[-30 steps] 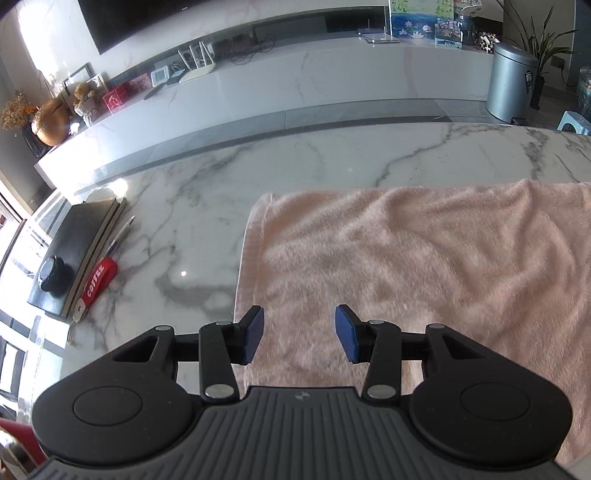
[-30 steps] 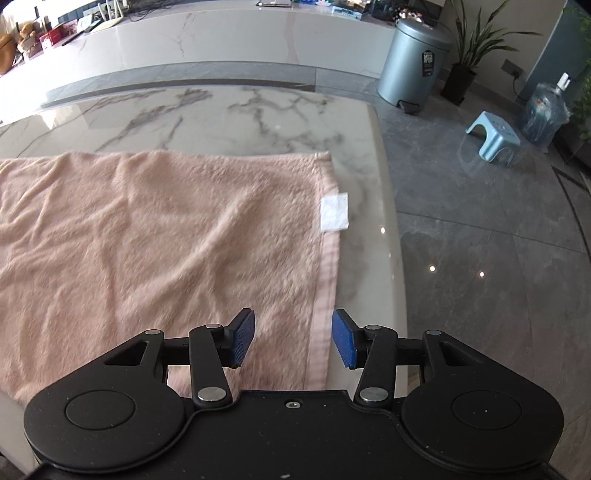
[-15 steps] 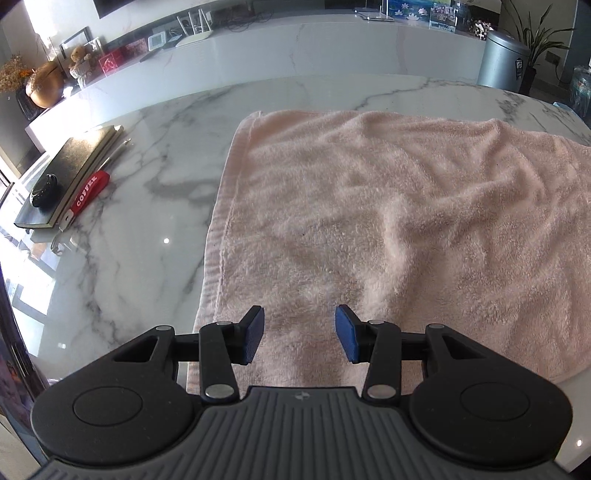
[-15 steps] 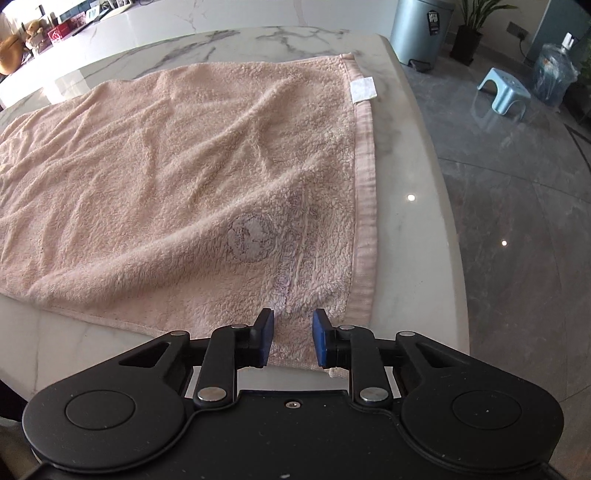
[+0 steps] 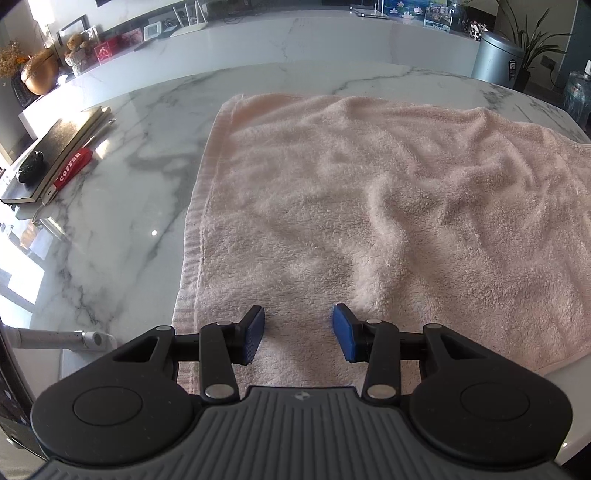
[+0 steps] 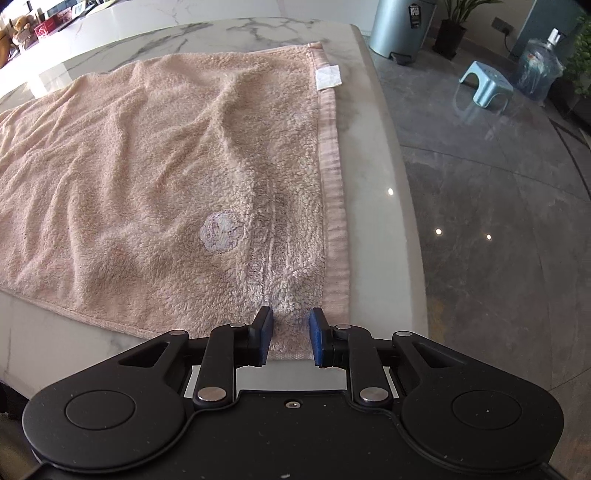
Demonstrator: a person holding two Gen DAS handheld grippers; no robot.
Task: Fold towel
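On the marble table (image 5: 122, 206) lies the pink towel (image 5: 369, 206), spread flat with soft wrinkles, its near edge running along the table's near rim and partly hidden behind both gripper bodies. The left gripper (image 5: 298, 334) hangs over the towel's near left corner with its blue pads well apart; the towel lies under the gap, and whether the fingertips touch the cloth cannot be told. The right gripper (image 6: 291, 336) sits at the towel's near right corner, beside the ribbed hem; its jaws have just been closing and now stand narrowly apart with a bunch of pile between them, though the pads' contact with the cloth is hard to make out. A white label (image 6: 328, 76) sticks out at the towel's far right hem. Left of the towel, a dark book (image 5: 55, 151) with a small black object on it and a red packet (image 5: 72, 170) sit close together. Beyond the towel's right side, off the table, stand a bin (image 6: 402, 26) and a blue stool (image 6: 485, 86), the bin's top cut off by the frame.
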